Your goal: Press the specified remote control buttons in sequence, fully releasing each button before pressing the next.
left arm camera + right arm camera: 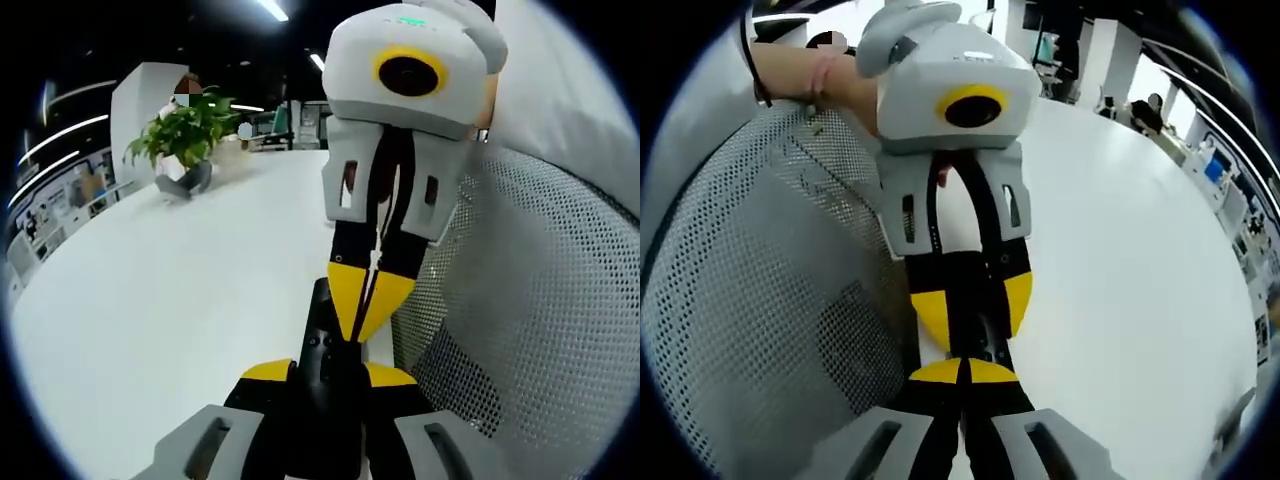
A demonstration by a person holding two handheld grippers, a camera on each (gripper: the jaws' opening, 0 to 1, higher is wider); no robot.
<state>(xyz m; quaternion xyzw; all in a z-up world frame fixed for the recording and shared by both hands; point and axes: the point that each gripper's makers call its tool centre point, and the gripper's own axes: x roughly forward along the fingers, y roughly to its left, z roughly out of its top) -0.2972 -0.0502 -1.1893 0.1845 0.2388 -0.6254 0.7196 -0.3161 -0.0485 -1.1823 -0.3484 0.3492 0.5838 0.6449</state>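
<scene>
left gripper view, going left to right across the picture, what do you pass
potted plant → white table → black remote held in the left gripper → right gripper with jaws shut → grey mesh chair back

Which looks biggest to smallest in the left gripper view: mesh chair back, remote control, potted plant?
1. Mesh chair back, though nearness inflates it.
2. Remote control, close to the camera.
3. Potted plant, far off, so true size is unsure.
</scene>
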